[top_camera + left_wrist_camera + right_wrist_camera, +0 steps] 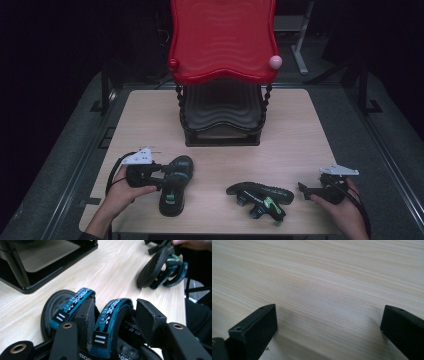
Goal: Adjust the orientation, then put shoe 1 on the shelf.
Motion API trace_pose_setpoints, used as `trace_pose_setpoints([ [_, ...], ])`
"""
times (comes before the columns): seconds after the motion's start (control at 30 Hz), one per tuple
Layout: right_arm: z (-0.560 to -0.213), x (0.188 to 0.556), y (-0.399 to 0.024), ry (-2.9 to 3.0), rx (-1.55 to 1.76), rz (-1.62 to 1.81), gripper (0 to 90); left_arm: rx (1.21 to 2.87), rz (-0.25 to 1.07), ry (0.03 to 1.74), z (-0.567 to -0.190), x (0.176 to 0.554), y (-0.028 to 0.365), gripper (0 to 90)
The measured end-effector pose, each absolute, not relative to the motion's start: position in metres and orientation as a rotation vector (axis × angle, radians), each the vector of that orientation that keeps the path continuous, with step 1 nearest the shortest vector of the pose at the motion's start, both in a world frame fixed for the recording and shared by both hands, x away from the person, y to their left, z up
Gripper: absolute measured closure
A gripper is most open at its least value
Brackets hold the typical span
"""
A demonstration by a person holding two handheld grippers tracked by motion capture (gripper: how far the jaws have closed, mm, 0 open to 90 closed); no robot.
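Two black sandals with teal straps lie on the wooden table point(300, 125). The left sandal point(175, 192) lies near the front edge, sole down. My left gripper point(167, 177) reaches over it from the left. In the left gripper view my left gripper point(117, 315) is open astride one teal strap point(110, 312): one jaw stands between the two straps, the other beyond, with a gap showing. The second sandal point(260, 196) lies on its side point(160, 267), its ribbed sole showing. My right gripper point(303, 190) rests just right of it, open point(328, 325) over bare wood, holding nothing.
A shoe rack stands at the table's far middle, with a red wavy top shelf point(222, 45) and a black lower shelf point(222, 125); its black base point(50, 270) lies beyond the left sandal. A pink knob point(275, 62) caps one post. Bare wood lies between rack and sandals.
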State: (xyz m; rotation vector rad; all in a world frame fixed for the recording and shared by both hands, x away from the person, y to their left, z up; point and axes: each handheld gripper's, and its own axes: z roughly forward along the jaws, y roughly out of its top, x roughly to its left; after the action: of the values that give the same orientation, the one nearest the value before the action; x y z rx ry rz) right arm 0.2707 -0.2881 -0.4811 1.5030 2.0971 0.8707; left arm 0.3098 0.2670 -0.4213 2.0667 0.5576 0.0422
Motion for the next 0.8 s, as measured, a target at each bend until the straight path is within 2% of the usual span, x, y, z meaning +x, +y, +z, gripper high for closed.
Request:
trace_pose_setpoints([
  [0.3, -0.4811, 0.2707, -0.2881, 2.097, 1.503, 0.87, 0.3, 2.089, 0.026, 0.563, -0.431, 0.3114, 0.2653, 50.7],
  [0.6, -0.4811, 0.2707, -0.2881, 2.097, 1.503, 0.87, 0.3, 2.074, 0.039, 0.567, -0.4323, 0.313, 0.2686, 65.9],
  [0.8, -0.4811, 0.2712, -0.2882, 2.097, 1.504, 0.87, 0.3, 2.051, 0.027, 0.57, -0.4315, 0.3126, 0.2715, 67.6],
])
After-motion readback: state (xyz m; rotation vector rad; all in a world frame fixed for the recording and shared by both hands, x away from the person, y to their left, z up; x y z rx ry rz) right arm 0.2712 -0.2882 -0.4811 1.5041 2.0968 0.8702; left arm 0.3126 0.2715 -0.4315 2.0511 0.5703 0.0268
